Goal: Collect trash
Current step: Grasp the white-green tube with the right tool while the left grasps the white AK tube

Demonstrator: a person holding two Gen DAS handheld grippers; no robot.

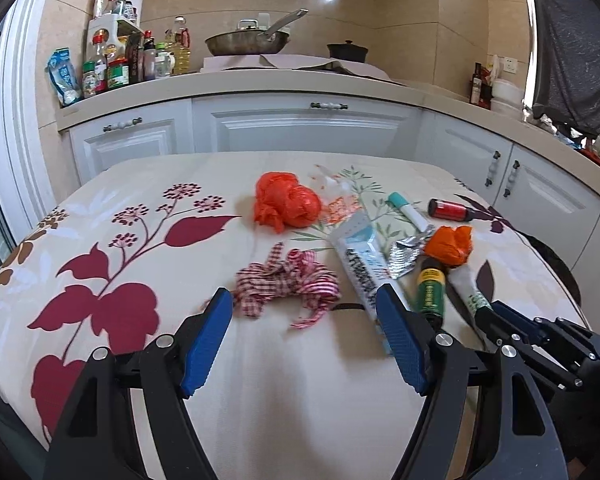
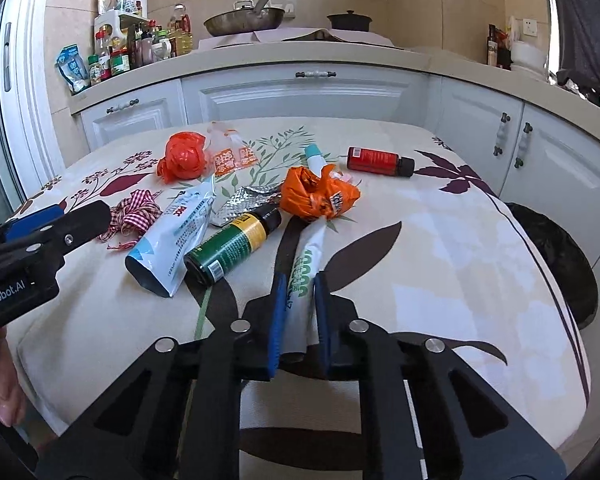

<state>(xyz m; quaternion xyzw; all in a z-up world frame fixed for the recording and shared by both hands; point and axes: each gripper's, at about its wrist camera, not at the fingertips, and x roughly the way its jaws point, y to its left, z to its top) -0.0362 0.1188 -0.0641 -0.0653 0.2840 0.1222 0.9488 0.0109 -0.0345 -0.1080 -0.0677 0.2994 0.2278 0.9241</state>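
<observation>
White tube [image 2: 305,264] clamped in right hand-held gripper [image 2: 299,280] — left hand-held gripper [image 1: 304,304] apart

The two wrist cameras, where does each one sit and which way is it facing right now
Left wrist: on the left gripper, angled down over the table toward the checked ribbon; its open blue fingers show.
Right wrist: on the right gripper, angled down at the white tube it is shut on; its fingers and a hand show.
Shared: the green bottle, the kitchen counter beyond, each other's gripper.
</observation>
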